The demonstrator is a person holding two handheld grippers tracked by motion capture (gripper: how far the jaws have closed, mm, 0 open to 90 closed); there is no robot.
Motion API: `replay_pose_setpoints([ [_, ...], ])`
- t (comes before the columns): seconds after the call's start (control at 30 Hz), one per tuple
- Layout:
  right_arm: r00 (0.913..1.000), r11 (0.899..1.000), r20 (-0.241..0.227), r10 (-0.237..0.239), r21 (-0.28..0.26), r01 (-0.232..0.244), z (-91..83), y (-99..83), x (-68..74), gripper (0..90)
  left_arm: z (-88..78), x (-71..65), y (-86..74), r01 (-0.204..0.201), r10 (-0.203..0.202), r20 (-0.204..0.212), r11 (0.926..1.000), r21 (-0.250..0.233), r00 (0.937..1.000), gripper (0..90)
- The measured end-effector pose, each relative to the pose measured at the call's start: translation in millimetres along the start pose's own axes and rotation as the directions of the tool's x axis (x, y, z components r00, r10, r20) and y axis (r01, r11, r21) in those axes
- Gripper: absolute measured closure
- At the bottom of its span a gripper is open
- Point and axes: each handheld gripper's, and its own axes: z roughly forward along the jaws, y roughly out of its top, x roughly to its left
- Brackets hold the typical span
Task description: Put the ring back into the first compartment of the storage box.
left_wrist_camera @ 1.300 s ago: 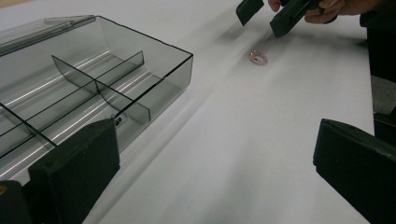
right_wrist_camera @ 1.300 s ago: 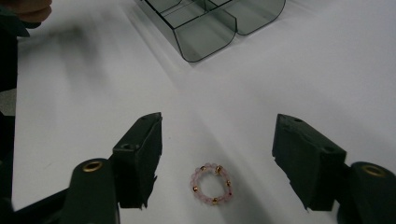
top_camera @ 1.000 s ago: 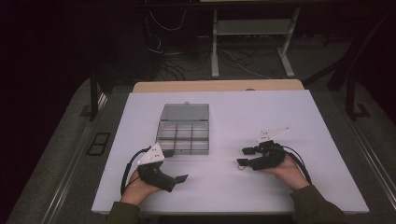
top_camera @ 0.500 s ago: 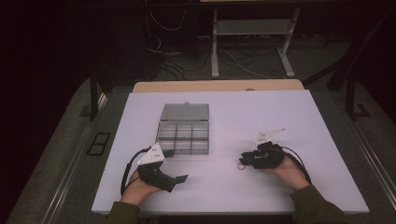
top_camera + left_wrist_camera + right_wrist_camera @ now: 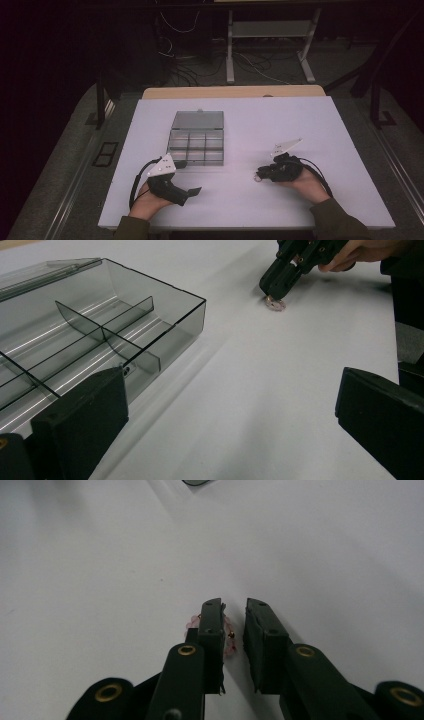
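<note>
At lower right of the high view, our right tool (image 5: 261,175) has just been closing around a pink bead bracelet (image 5: 229,635) on the white counter (image 5: 300,125), a gap remaining, while our left tool (image 5: 192,192) stands open.

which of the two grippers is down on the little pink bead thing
The right gripper, nearer the table's right edge: its nearly closed jaws sit at the small pink beaded ring on the white table. The left gripper, beside the clear divided box, has wide-open, empty jaws.
</note>
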Motion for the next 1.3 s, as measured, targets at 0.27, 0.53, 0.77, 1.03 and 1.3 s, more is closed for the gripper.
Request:
replay_pose_setpoints([
  [0.27,1.0,1.0,0.005,-0.005,0.004,0.005,1.2,-0.9,-0.6,80.3,-0.1,0.0,0.0,-0.001,0.001,0.0,1.0,0.0,1.0,0.0],
  [0.53,0.9994,1.0,0.023,-0.027,0.009,0.027,1.7,-1.1,1.2,84.8,0.0,-0.2,0.0,-0.002,0.002,0.0,1.0,0.002,1.0,0.0],
  [0.77,0.9985,0.999,0.035,-0.043,0.011,0.043,1.9,-1.1,2.5,86.9,0.5,-0.3,0.1,-0.003,0.003,0.002,1.0,0.002,1.0,0.0],
  [1.03,0.9986,0.999,0.029,-0.045,0.0,0.046,0.4,-0.2,2.8,87.2,0.0,-0.3,0.1,-0.003,0.003,0.002,1.0,0.002,1.0,0.0],
  [1.3,0.9992,0.999,0.021,-0.033,-0.038,0.034,-8.0,1.9,2.1,87.3,0.1,-0.4,0.1,-0.005,0.005,0.003,1.0,0.001,1.0,0.0],
])
